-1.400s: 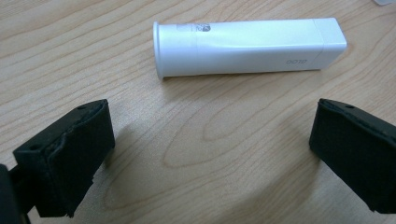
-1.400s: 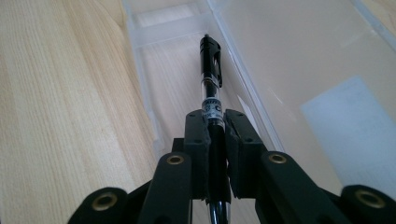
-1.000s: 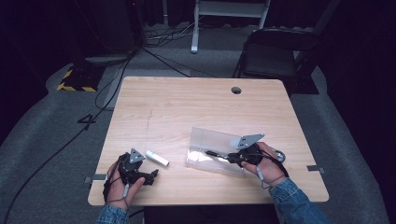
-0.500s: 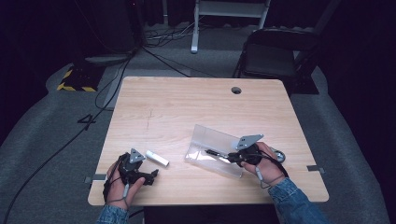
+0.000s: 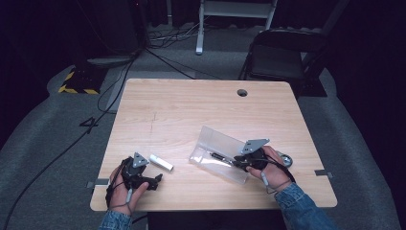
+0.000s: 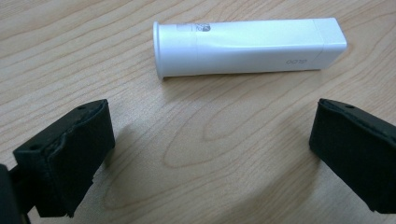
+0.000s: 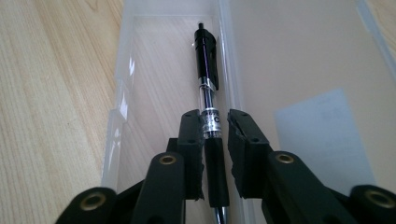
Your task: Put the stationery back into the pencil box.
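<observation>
I count one pen [image 7: 207, 79], one clear plastic case [image 5: 218, 142], and one white tube [image 6: 247, 46] on my tabletop [image 5: 191, 110], plus one folding chair [image 5: 282, 57] beyond it.

- The pen [image 7: 208, 93] runs off the bottom edge of the right gripper view, its tip end cut off; its grip passes between the jaws of the right gripper [image 7: 215, 133], and whether both pads press it cannot be told.
- The small print on the white tube [image 6: 247, 46] is too faint to read (a few grey marks).
- In the high view, the left gripper [image 5: 152, 179] is too small to show its jaw gap.
- The box [image 5: 218, 141] lid's far edge is cut off in the right gripper view.
</observation>
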A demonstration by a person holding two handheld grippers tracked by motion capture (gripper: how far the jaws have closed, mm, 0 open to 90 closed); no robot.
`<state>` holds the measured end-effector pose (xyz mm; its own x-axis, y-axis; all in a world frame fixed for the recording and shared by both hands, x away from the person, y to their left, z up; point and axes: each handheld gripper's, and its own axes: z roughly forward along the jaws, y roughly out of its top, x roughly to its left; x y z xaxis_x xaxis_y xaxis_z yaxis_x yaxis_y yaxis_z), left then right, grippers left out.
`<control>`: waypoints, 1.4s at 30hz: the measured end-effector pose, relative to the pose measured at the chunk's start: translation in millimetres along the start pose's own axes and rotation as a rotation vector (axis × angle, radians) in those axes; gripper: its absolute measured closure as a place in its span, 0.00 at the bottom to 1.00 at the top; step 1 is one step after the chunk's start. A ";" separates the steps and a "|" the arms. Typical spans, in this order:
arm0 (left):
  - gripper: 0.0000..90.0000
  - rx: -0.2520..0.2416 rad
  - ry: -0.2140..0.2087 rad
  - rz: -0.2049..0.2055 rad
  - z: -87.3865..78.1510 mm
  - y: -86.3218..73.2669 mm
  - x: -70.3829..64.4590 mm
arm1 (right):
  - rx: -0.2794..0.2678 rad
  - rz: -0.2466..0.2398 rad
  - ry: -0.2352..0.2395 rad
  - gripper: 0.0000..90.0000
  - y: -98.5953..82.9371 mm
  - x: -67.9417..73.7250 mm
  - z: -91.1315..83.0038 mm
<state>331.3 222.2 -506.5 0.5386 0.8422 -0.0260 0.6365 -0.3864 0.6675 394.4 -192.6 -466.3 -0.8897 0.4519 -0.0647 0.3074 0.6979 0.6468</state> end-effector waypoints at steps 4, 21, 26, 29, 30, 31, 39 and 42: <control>0.00 0.000 0.000 0.000 0.0 0.0 0.0 | -0.017 -0.001 -0.006 0.79 0.6 -0.1 -3.2; 0.00 0.001 -0.002 0.001 0.2 0.3 0.3 | -0.156 0.077 -0.055 0.71 5.7 -10.6 -55.9; 0.00 0.001 0.001 0.003 0.1 0.3 0.5 | -0.178 0.130 -0.094 0.66 -1.2 -21.6 -70.3; 0.00 0.001 -0.002 0.004 0.3 0.4 0.6 | -0.184 0.157 -0.119 0.61 -5.8 -27.4 -77.0; 0.00 0.000 -0.004 0.000 0.3 0.4 0.3 | -0.181 0.171 -0.125 0.60 -7.7 -29.4 -78.9; 0.00 0.000 -0.003 0.000 0.3 0.4 0.3 | -0.175 0.183 -0.133 0.58 -9.7 -31.7 -80.7; 0.00 0.001 -0.004 0.001 0.5 0.6 0.4 | -0.101 0.290 -0.216 0.51 -29.2 -53.0 -91.6; 0.00 0.000 -0.004 0.001 0.6 0.6 0.4 | -0.069 0.303 -0.235 0.50 -34.8 -58.5 -91.3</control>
<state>332.3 222.2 -506.5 0.5413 0.8403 -0.0289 0.6364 -0.3870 0.6673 405.0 -294.1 -415.6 -0.6584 0.7521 -0.0300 0.5139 0.4783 0.7122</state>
